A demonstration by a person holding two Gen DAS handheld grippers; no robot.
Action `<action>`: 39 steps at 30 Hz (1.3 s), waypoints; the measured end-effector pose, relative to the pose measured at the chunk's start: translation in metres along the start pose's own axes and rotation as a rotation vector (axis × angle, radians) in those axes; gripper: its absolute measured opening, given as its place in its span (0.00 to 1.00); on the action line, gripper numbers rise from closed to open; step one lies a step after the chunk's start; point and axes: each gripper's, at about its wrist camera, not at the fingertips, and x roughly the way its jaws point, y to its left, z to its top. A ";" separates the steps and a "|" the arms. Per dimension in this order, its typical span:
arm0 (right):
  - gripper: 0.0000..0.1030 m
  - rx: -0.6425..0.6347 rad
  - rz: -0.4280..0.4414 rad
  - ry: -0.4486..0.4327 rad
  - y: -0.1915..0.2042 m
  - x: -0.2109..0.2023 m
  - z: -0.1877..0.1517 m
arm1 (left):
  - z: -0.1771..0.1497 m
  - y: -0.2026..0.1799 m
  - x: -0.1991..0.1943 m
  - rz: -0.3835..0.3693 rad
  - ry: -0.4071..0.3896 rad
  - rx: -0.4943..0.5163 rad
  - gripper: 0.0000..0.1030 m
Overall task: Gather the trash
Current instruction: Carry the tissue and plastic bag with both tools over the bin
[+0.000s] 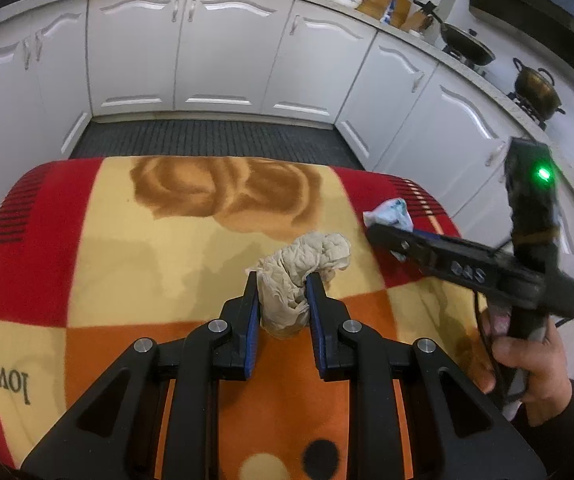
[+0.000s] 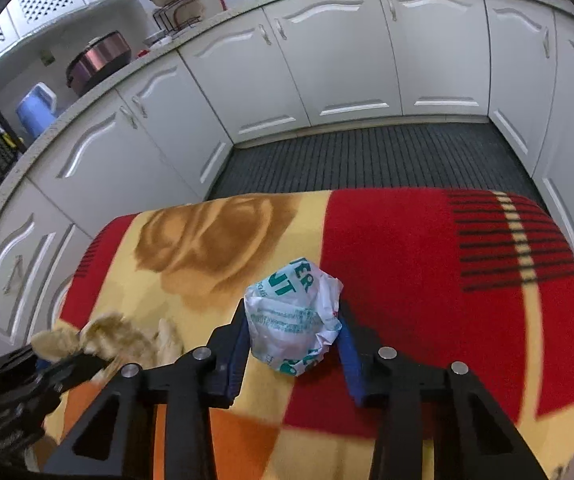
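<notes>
Fingers of my left gripper (image 1: 281, 280) clamp the beige tissue wad (image 1: 303, 268). My right gripper (image 2: 293, 312) pinches the crumpled white wrapper (image 2: 295, 316) above the blanket (image 2: 407, 264).

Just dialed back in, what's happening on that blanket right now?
A person is collecting trash with both tools. The left hand-held gripper is clamped on a crumpled beige paper towel, and the right hand-held gripper is clamped on a crumpled white wrapper with green print. Both pieces are still over the red, yellow and orange blanket.

Between blue-padded jaws: beige crumpled tissue (image 1: 301, 276); white wrapper (image 2: 295, 320), teal print. Beneath: blanket (image 1: 107, 240), red, cream, orange checks, brown rose.
</notes>
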 end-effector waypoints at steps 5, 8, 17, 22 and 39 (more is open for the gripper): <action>0.38 -0.009 0.005 -0.030 -0.002 -0.043 -0.026 | -0.006 -0.026 -0.008 -0.034 -0.004 0.033 0.19; 0.38 0.007 0.002 -0.047 -0.007 -0.066 -0.044 | -0.012 -0.046 -0.013 -0.052 -0.006 0.058 0.19; 0.38 0.048 -0.059 -0.089 -0.028 -0.121 -0.093 | -0.029 -0.100 -0.025 -0.110 0.005 0.129 0.19; 0.38 0.092 -0.090 -0.127 -0.049 -0.152 -0.109 | -0.034 -0.137 -0.026 -0.143 0.008 0.179 0.19; 0.38 0.220 -0.188 -0.183 -0.118 -0.212 -0.146 | -0.039 -0.229 -0.007 -0.219 0.041 0.300 0.19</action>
